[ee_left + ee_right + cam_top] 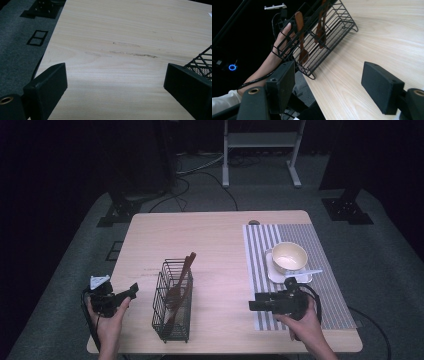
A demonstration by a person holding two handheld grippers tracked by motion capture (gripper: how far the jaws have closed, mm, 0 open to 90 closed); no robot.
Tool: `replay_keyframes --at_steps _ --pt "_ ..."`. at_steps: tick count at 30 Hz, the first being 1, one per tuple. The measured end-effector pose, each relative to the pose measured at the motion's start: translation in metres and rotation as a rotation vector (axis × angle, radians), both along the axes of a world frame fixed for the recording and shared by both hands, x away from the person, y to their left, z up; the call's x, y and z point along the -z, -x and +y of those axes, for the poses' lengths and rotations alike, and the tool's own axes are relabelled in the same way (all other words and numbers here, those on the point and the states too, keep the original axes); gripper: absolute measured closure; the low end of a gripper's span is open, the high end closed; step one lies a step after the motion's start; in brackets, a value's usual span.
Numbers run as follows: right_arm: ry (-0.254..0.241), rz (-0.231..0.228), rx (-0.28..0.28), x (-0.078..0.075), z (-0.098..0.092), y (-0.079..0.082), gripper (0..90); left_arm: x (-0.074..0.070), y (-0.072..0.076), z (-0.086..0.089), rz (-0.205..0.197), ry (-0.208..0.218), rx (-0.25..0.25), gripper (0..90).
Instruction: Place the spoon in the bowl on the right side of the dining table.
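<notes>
Dark curtains and grey carpet ringing a pale wooden bench (pixel 215 235); no brand, label or readable writing showing anywhere, faint scuff marks on the wood aside.

Standing left of centre: black wire basket (pixel 172 301), holding brown wooden utensils (pixel 178 287) leaning upright inside. Seen through the mesh in the right gripper view too, basket (pixel 319 35) tilted by the camera's turn, utensils (pixel 301 37) dark against the wires.

Lying along the right side: striped grey placemat (pixel 330 295), carrying a white saucer (pixel 274 273) with a cream bowl (pixel 289 257) on it and a white spoon (pixel 307 272) resting at the saucer's near edge.

Hovering near the front left corner, just left of the basket and apart from it: left claw (pixel 134 290), jaws spread wide and gripping nothing, basket corner (pixel 202 62) peeking beside one jaw.

Hovering over the placemat's near left edge, just in front of the saucer: right claw (pixel 253 306), pointing toward the basket, jaws likewise apart and empty, bare wood between them.
</notes>
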State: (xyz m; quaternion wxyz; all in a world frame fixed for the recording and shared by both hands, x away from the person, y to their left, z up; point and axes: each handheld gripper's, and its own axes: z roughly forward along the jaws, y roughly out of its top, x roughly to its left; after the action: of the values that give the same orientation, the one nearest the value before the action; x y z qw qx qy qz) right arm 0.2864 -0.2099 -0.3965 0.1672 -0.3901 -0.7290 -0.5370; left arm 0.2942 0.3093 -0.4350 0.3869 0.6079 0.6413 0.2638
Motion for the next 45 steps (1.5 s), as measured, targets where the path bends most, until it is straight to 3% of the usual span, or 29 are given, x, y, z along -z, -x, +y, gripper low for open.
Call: replay_keyframes --at_steps 9,21,29,45 --pt "0.023 -0.003 -0.050 -0.019 0.024 -0.010 26.0 0.001 -0.001 -0.002 0.002 -0.006 0.008 3.9" --pt "0.021 0.031 -0.087 -0.031 0.043 -0.021 26.0 0.000 0.001 0.000 -0.001 -0.007 0.004 3.9" --pt "0.039 0.027 -0.107 -0.041 0.055 -0.024 26.0 -0.001 0.001 0.000 -0.006 -0.010 0.003 3.9" --pt "0.069 0.042 -0.160 -0.045 0.088 -0.038 26.0 -0.001 0.001 0.002 -0.005 -0.011 -0.004 3.9"
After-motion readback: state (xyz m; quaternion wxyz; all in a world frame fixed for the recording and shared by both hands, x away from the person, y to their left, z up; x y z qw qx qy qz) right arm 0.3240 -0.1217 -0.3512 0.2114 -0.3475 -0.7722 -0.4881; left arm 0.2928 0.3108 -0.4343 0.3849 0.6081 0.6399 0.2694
